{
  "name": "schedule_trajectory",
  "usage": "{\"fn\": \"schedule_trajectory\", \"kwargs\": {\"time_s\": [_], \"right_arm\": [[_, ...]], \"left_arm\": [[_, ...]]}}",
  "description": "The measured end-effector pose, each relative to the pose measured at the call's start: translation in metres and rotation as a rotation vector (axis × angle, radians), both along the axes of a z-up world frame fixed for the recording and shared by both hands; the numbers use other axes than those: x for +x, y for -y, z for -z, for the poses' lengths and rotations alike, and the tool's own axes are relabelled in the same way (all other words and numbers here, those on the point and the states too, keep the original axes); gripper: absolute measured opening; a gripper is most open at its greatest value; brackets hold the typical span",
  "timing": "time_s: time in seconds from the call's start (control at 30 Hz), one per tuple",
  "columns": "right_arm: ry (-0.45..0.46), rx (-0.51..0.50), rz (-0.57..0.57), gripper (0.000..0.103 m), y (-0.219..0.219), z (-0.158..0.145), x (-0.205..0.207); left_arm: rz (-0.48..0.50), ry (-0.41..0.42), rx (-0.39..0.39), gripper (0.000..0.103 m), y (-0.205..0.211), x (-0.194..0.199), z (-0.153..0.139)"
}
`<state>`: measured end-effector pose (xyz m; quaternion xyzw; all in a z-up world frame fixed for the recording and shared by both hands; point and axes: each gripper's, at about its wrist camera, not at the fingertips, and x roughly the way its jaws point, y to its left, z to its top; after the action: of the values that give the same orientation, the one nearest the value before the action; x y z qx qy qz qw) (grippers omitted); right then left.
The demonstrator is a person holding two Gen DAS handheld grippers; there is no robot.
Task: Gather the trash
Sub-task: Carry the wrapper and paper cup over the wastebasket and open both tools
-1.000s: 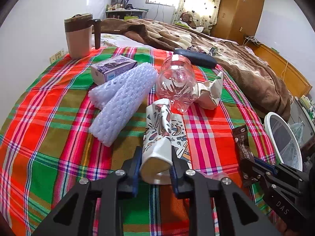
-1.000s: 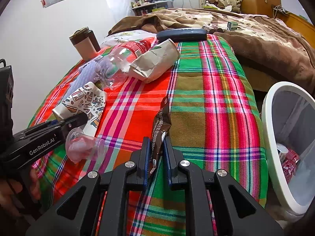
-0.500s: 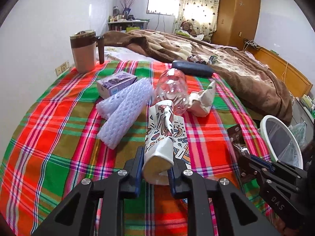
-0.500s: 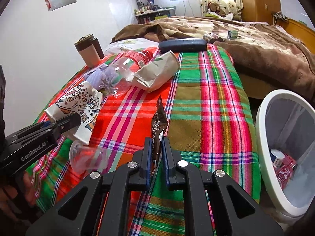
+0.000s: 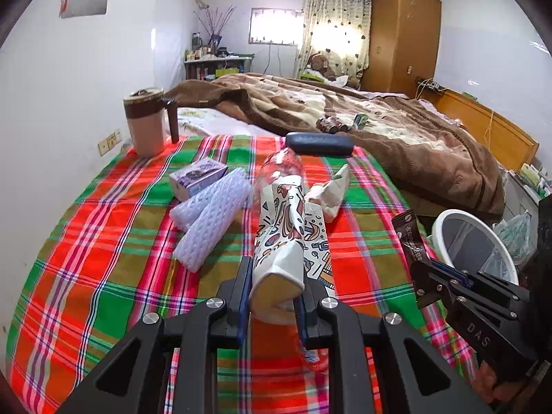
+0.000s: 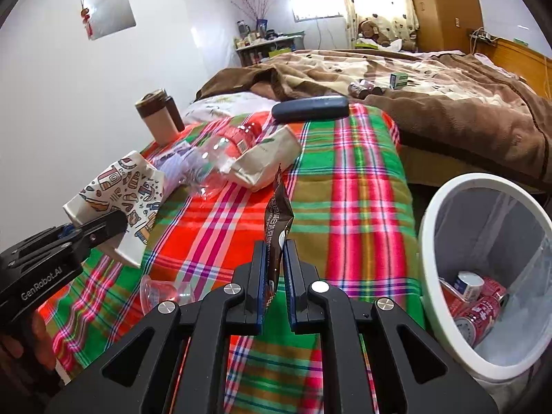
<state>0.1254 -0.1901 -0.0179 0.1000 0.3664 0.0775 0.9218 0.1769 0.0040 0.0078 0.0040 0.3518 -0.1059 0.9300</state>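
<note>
At the far left of the plaid-covered bed (image 5: 103, 227), near the wall, a brown and beige mug (image 5: 145, 122) stands upright. Right of it lie a small purple box (image 5: 197, 177) and two white foam net sleeves (image 5: 210, 220) side by side, then a clear plastic bottle (image 5: 281, 172) on its side with a crumpled beige paper bag (image 5: 329, 195) just beside it and a dark blue case (image 5: 319, 143) behind, at the edge of the brown blanket (image 5: 414, 138). The left gripper (image 5: 274, 295) has its fingers closed on a crushed paper cup (image 5: 283, 241) with a colourful doodle print, held clear above the bed. A clear plastic cup (image 6: 165, 291) lies on the plaid cover below it. Further right, the right gripper (image 6: 276, 258) pinches a dark brown snack wrapper (image 6: 277, 217) between nearly closed fingers, the wrapper standing upright. At the far right, beside the bed, a white-rimmed trash bin (image 6: 427, 241) holds red cans (image 6: 479, 314).
</note>
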Motion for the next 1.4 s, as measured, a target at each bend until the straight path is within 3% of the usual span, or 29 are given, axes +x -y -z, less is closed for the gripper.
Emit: {"fn": "schedule_trajectory", "kwargs": {"time_s": [0.5,1.0,1.4], "right_arm": [[0.067,0.018,0.066,0.010,0.038,-0.023,-0.023],[0.096,0.005,0.218,0.010,0.110,-0.033,-0.050],[0.019,0.002,0.319,0.010,0.164,-0.011,-0.052]], "left_arm": [[0.093,0.077,0.009,0.022,0.049,-0.023,-0.029],[0.271,0.054,-0.026,0.022,0.137,-0.034,-0.027],[0.404,-0.014,-0.009,0.022,0.219,-0.036,-0.003]]}}
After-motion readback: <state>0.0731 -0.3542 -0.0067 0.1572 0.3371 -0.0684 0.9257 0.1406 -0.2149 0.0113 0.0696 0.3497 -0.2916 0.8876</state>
